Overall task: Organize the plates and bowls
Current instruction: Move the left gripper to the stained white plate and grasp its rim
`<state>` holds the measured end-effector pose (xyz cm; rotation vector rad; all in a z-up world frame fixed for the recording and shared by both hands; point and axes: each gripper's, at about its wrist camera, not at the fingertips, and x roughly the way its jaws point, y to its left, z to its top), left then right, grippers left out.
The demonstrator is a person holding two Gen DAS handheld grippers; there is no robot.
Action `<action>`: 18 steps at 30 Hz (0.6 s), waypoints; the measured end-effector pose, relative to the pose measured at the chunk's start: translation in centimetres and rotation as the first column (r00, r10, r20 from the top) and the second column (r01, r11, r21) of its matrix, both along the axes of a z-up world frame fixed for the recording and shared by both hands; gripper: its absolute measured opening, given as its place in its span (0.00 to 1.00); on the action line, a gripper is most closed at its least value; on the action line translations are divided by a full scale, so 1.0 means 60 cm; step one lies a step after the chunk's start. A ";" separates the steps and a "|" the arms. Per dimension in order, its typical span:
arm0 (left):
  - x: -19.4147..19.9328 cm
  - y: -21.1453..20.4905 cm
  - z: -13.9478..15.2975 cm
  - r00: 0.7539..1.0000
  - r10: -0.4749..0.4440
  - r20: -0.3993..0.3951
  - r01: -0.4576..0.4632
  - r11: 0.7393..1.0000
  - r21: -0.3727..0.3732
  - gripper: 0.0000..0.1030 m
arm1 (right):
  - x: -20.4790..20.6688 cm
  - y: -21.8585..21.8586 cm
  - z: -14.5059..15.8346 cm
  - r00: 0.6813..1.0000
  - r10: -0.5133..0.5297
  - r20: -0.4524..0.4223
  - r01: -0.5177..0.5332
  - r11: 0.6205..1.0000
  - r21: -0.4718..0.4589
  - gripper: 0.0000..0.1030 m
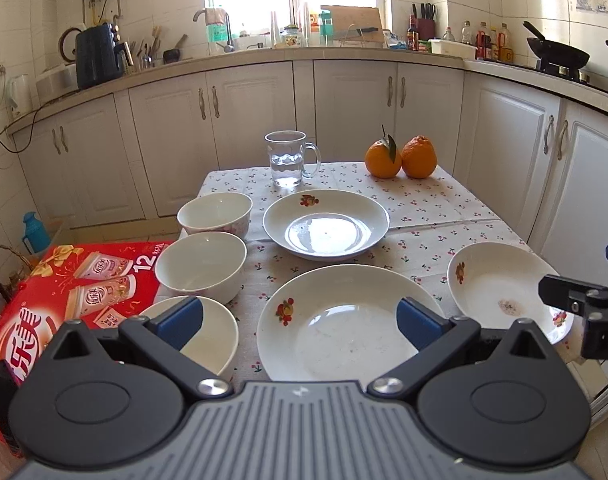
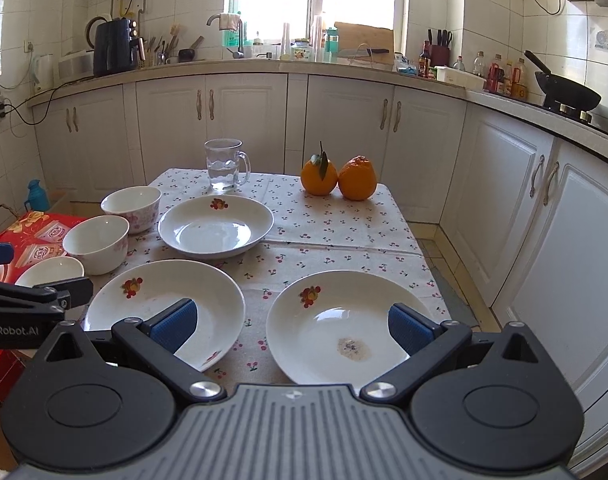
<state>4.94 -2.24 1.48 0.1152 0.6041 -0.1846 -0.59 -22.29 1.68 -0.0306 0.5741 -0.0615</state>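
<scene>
2 grippers — left (image 1: pixel 300 320), right (image 2: pixel 292 326) — gape wide, empty, over plates (image 1: pixel 343 320)

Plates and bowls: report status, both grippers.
Left gripper open, right gripper open, both empty. Three plates and three bowls spread on table, unstacked. Glass mug and oranges at far end, clear.

Three white plates, each with a fruit motif on the rim, sit upright on my table: the far plate (image 1: pixel 326 224) at 12 o'clock, the near plate (image 1: pixel 343 320) just below it, and the stained plate (image 2: pixel 343 328) at 3 o'clock. Three white bowls line up at 9 o'clock: far bowl (image 1: pixel 215 213), middle bowl (image 1: pixel 201 266), near bowl (image 1: pixel 212 332), all upright and empty.
</scene>
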 end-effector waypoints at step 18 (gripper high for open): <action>0.083 -0.071 -0.038 0.989 -0.142 -0.035 0.142 0.990 0.009 0.99 | 0.021 -0.135 -0.114 0.980 0.112 -0.162 -0.111 0.994 0.012 1.00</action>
